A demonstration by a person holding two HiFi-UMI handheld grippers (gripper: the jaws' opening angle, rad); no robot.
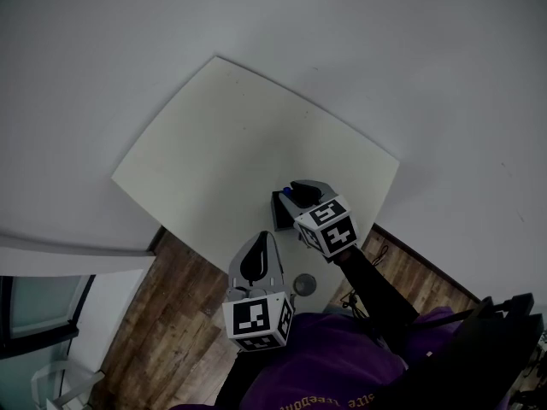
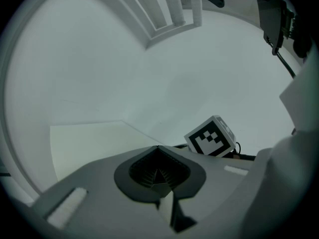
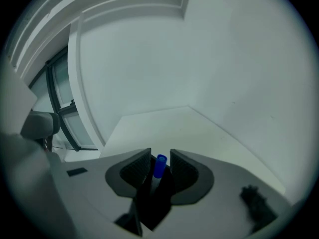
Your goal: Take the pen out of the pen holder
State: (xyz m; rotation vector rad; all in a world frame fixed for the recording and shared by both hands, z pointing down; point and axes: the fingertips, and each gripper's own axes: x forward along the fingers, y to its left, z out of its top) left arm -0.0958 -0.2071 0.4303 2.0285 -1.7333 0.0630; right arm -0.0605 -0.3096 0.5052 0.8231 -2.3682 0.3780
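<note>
My right claw (image 3: 160, 153) stands wide open astride the blue-capped pen (image 3: 160, 165), not gripping it. The pen sits upright in its dark pen holder (image 1: 279, 212) on the pale surface (image 1: 222, 143). My left claw (image 2: 158, 173), closed and empty, hovers near a small round object (image 1: 304, 284).

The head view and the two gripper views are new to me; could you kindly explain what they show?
There is no robot here: a person holds a two-jaw gripper in each hand. The head view looks steeply down from the person's head; the other two cameras ride on the grippers and look along their jaws. On the pale table stands a dark pen holder. The right gripper is open, with the blue-capped pen between its jaws, not pinched. The left gripper is shut and empty.
</note>
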